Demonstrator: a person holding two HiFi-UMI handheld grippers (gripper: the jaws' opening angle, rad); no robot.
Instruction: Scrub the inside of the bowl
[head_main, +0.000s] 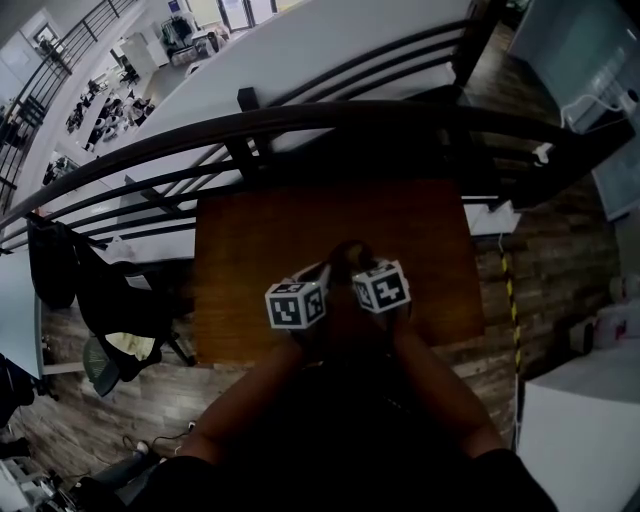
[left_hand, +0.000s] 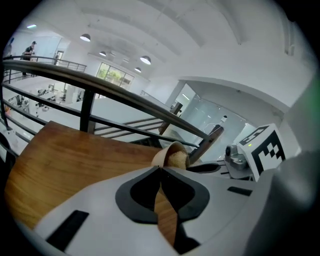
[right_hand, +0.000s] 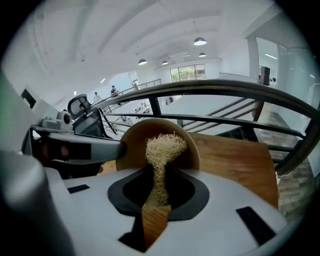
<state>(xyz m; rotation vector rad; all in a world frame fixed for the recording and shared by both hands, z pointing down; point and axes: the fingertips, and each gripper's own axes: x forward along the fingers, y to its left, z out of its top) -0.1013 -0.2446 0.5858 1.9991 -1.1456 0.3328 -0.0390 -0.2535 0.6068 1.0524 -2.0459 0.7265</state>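
While the wooden bowl is held over the bench by the left claw, seemingly clenched on its rim, a loofah scrubber gripped by the right claw is set inside it; scrubbing strokes are needed next.

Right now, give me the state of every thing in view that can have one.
bowl, tipped up on edge, hollow facing the right claw.
scrubber, head inside the bowl's hollow.
left claw, shut on the bowl's rim.
right claw, shut on the scrubber's stem.
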